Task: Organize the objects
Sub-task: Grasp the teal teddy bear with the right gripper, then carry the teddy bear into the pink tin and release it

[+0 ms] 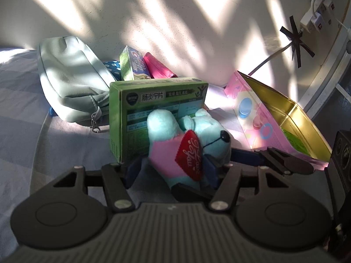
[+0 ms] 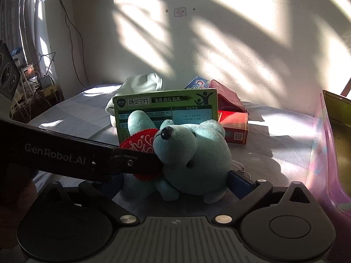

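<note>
A turquoise plush bear (image 1: 188,138) with a pink body and a red heart (image 1: 190,154) sits between the fingers of my left gripper (image 1: 173,171), which looks shut on it. The same bear (image 2: 195,155) lies between the wide-set fingers of my right gripper (image 2: 177,182), which is open around it. The left gripper's finger (image 2: 131,162) crosses the right wrist view and presses against the bear. A green medicine box (image 1: 158,109) stands upright just behind the bear and also shows in the right wrist view (image 2: 166,107).
A pale green zip pouch (image 1: 70,83), a toothpaste box (image 1: 133,65) and a magenta pouch (image 1: 158,65) lie behind the green box. An open pink tin (image 1: 274,118) with a gold inside stands at right. A red box (image 2: 234,127) lies on the grey bed sheet (image 2: 280,135).
</note>
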